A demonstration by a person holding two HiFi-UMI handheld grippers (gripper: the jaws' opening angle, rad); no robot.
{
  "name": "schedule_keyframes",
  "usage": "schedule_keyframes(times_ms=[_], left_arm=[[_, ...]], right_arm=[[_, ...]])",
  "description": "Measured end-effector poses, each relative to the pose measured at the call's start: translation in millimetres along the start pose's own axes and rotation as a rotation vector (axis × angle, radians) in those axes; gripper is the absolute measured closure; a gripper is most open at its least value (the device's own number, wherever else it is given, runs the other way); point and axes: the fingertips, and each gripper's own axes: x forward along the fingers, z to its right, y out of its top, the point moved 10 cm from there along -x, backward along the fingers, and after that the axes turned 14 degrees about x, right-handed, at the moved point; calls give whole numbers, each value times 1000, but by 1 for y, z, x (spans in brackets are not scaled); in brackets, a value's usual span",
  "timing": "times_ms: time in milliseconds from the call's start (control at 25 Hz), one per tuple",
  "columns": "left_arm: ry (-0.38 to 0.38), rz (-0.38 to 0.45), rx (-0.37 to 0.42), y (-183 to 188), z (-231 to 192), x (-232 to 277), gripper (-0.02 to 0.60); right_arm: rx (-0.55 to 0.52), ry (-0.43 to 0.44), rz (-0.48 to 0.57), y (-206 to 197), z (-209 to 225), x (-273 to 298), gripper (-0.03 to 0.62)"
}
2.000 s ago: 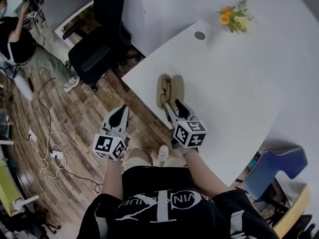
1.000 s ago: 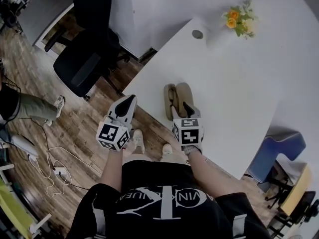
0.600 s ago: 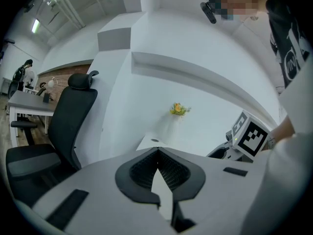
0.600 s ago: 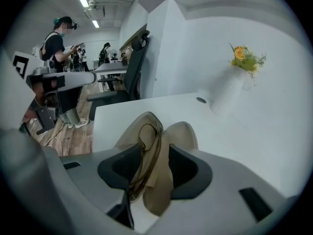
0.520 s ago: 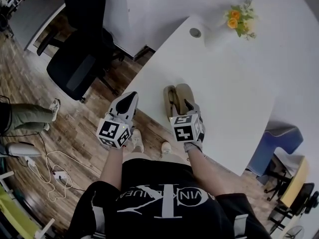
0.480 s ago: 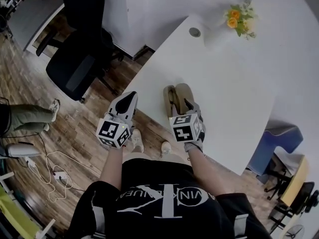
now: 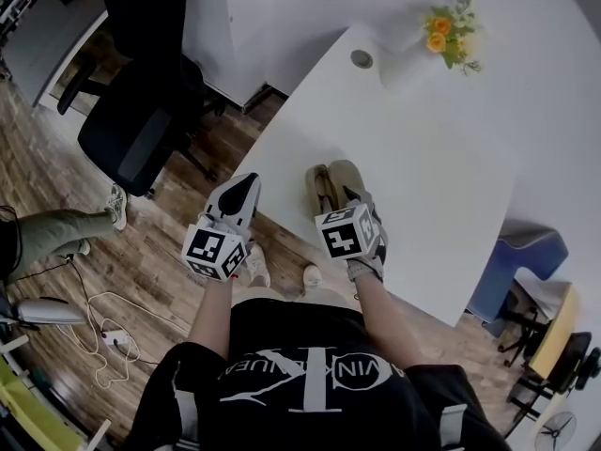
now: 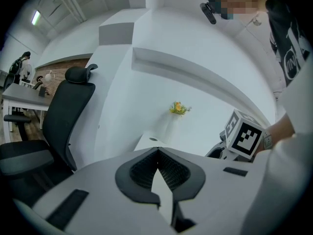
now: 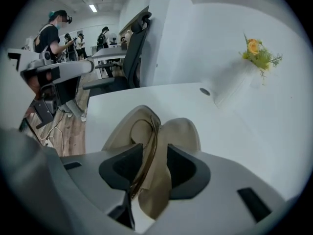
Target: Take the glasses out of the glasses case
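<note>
Right gripper: tipped steeply down over the open glasses case, fingers apart and closing. Between them are the case's middle fold and the brown rim of the glasses. Pads aren't pressing on either as far as I can see. Glasses lie inside the case half on the left finger's side, with the lens loop just beyond that fingertip. The other half, beige and bare, runs past the right finger. Case lies flat on the white table, near the edge closest to the person.

Left gripper: fingers closed tip to tip, nothing between them. Held roughly level over the wood floor, tips just short of the table edge, apart from the case and beside the right gripper. Straight past its fingertips is the table corner, then yellow flowers against the far wall. Black office chair is off to the left of the fingers. The right gripper's marker cube shows to their right.
</note>
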Motion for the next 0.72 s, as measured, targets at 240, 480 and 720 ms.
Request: schedule_keyframes(times_ms=[240,480,720], left_arm=[[-14,-5,-10,-4,-7,5,568],[-15,-18,-16,-7,-10,5,568],[-6,-28,-19,-10,-11,2,568]], right_arm=[[-35,-24,-102,-1,5,12,468],[-2,45,-147,2,4,18,528],[78,96,-108,-3,8,17,556]])
